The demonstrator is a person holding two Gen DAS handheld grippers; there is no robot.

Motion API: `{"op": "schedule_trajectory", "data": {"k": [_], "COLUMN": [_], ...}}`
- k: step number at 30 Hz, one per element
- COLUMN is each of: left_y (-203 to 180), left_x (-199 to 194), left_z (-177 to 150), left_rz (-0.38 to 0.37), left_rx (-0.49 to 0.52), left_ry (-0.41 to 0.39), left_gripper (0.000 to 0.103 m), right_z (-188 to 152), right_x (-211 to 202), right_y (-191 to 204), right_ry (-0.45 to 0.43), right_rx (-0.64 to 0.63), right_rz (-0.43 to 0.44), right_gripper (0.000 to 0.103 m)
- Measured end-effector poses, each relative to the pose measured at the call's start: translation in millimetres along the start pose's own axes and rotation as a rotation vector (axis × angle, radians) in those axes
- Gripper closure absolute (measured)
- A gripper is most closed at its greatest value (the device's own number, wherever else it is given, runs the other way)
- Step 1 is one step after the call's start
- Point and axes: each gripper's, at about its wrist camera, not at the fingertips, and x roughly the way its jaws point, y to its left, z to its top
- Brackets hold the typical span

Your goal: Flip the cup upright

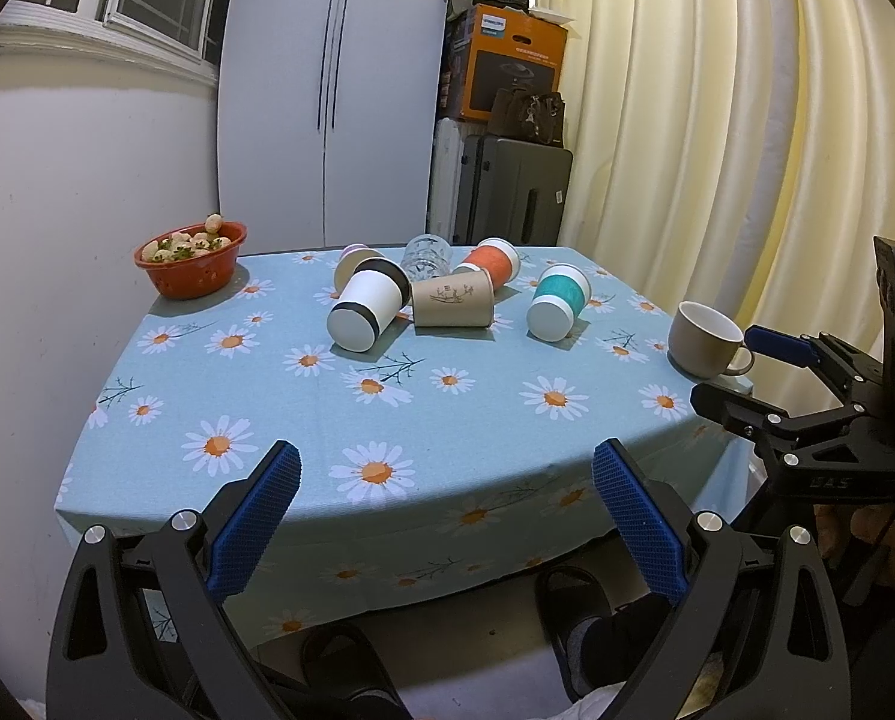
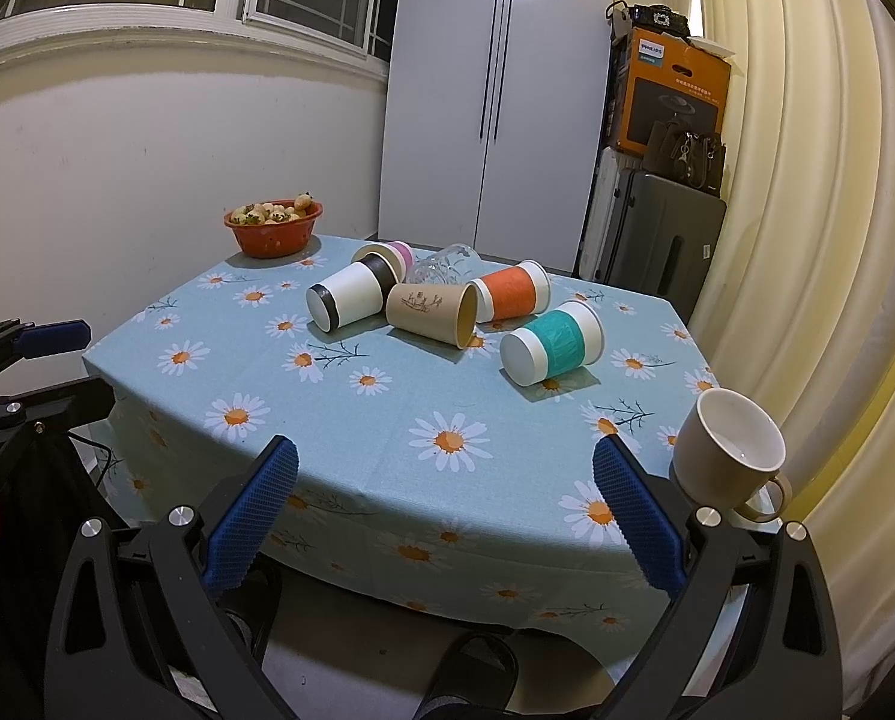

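Several cups lie on their sides in the middle of the table: a white cup with black bands [image 1: 366, 309] [image 2: 345, 300], a brown paper cup [image 1: 452, 301] [image 2: 432, 313], an orange-sleeved cup [image 1: 488, 261] [image 2: 510, 298], a teal-sleeved cup [image 1: 558, 302] [image 2: 552, 343], a pink-banded cup [image 1: 354, 258] [image 2: 387, 253] and a clear glass [image 1: 426, 255] [image 2: 447, 264]. A beige mug [image 1: 708, 339] [image 2: 726, 459] stands upright at the table's right edge. My left gripper [image 1: 447, 480] is open and empty before the table's front edge. My right gripper [image 2: 445, 477] is open and empty, left of the mug.
A red bowl of fruit [image 1: 192, 258] [image 2: 274, 228] sits at the table's far left corner. The flowered blue tablecloth [image 1: 387, 408] [image 2: 387, 420] covers the table. Curtains [image 1: 717, 120] hang on the right; a suitcase and boxes [image 1: 507, 120] stand behind. Slippered feet [image 1: 591, 618] are under the front edge.
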Motion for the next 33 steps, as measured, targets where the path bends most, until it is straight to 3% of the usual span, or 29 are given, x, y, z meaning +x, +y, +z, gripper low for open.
{"op": "schedule_trajectory", "data": {"k": [14,20,33], "left_y": [4,9,40], "left_x": [7,13,74], "left_z": [-1,6,64], "left_rz": [0.004,-0.025,-0.022], "left_rx": [-0.022,-0.036,0.022], "left_ry": [0.046,0.074,0.172], "left_gripper": [0.007,0.007,0.008], "right_z": [0,5,45], "right_x": [-1,8,60], "right_y": [-1,-3,-27], "right_ry": [0.005,0.067,0.147], "right_rx": [-0.009,0.001,0.074], "right_rz": [0.009,0.033,0.111], "right_gripper": [0.005,0.005,0.005]}}
